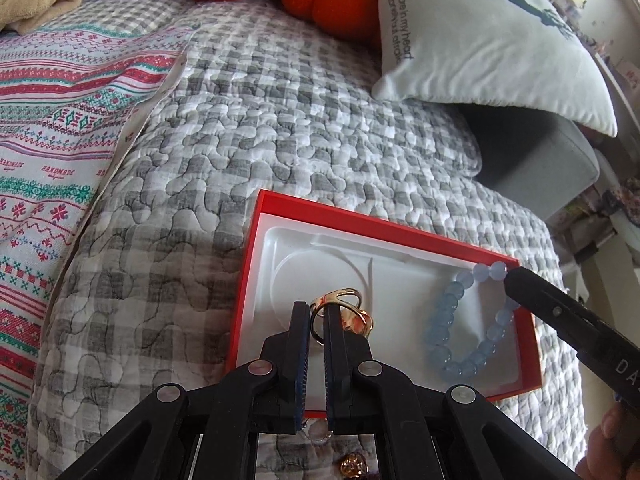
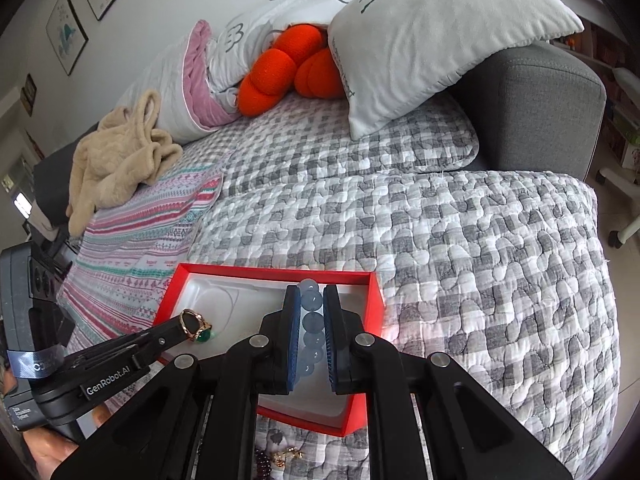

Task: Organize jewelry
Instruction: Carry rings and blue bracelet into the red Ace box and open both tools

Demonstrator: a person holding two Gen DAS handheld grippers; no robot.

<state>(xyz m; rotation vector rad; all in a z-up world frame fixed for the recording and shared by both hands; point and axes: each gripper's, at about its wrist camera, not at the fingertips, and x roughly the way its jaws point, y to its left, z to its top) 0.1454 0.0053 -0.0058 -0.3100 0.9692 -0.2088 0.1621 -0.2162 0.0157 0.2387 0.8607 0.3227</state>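
Observation:
A red box (image 1: 400, 232) with a white plastic liner lies open on the grey checked quilt. My left gripper (image 1: 317, 312) is shut on a gold ring (image 1: 340, 300) and holds it over the liner's left part. The same ring (image 2: 192, 322), with a green stone, shows at the left gripper's tip in the right wrist view. My right gripper (image 2: 310, 294) is shut on a pale blue bead bracelet (image 2: 311, 320) and hangs it inside the red box (image 2: 276, 269). The bracelet (image 1: 452, 320) loops down onto the liner on the right, and the right gripper (image 1: 516, 284) reaches in from there.
More jewelry lies on the quilt in front of the box: a gold piece (image 1: 354, 466), dark beads (image 2: 266, 460) and a gold charm (image 2: 286, 456). A white cushion (image 2: 420, 40), orange knot pillows (image 2: 288, 68), a beige garment (image 2: 116, 160) and a patterned cloth (image 1: 60, 128) lie behind.

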